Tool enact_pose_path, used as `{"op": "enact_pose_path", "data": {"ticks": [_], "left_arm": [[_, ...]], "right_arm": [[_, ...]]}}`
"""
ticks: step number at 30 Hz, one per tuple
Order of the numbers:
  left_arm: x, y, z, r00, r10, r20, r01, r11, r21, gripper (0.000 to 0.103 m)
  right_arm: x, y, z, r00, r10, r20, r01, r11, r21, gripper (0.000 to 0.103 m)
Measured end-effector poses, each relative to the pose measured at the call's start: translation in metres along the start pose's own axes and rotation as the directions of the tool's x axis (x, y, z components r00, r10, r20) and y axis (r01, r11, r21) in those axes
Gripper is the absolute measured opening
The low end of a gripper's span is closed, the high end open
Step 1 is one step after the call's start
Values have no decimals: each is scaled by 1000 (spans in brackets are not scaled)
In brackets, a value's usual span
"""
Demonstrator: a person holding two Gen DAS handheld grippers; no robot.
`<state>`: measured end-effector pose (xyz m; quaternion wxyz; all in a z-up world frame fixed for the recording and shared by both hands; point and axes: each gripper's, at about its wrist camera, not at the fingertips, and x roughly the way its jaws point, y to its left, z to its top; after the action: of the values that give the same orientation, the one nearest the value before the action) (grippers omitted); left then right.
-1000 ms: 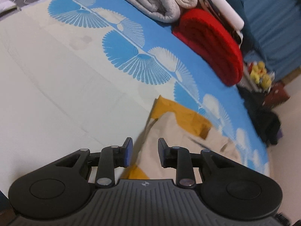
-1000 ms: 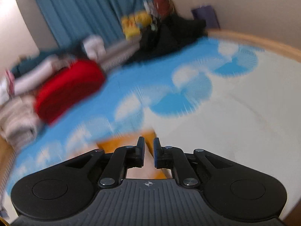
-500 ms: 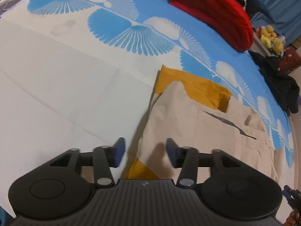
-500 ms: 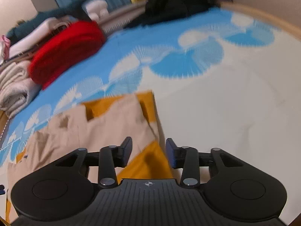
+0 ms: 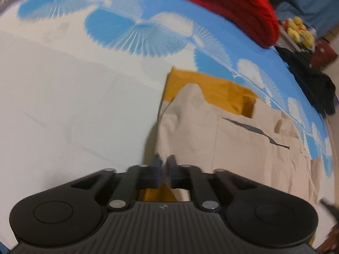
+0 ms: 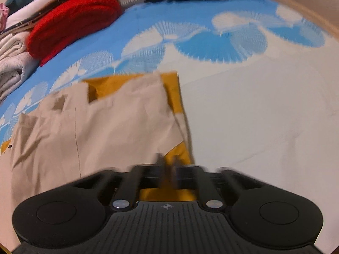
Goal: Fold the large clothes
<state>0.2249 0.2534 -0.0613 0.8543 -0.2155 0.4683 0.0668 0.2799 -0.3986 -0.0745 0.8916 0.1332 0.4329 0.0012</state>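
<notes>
Here the beige-and-mustard garment [image 5: 233, 139] lies spread flat on the blue-and-white patterned bedsheet [image 5: 63, 97], running forward from both sets of jaws. The left gripper [image 5: 164, 163] has its jaws drawn together on the garment's near edge, and the right gripper [image 6: 168, 163] pinches a mustard corner likewise, probably so both ends lift evenly for a fold. Well beyond the jaws sits a red folded blanket [image 6: 72, 21].

My left gripper [image 5: 164, 165], fingers [image 5: 156, 169] pinched on edge of beige-and-mustard cloth garment [image 5: 190, 122], spread on blue-and-white fan-print bed sheet [image 5: 131, 33], red knitted bundle [image 5: 233, 6] beyond
</notes>
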Motion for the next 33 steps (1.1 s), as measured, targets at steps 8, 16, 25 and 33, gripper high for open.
{"op": "enact_pose_path", "data": {"ticks": [8,16,25,33], "left_arm": [[-17,-16,3,994,-53,92,47,997,62,3],[4,-10,0,1000,0,-17,1,998,56,23],[6,-6,-1,1000,3,-24,-2,999,46,23],[-18,-8,7,993,-26,117,21,999,46,2]], "right_arm": [[-46,-2,14,970,23,243,-29,999,18,1],[9,-18,13,998,63,17,-64,992,111,66],[17,3,6,998,42,-51,-41,999,13,27],[-29,11,13,992,62,108,-51,994,-95,4]]}}
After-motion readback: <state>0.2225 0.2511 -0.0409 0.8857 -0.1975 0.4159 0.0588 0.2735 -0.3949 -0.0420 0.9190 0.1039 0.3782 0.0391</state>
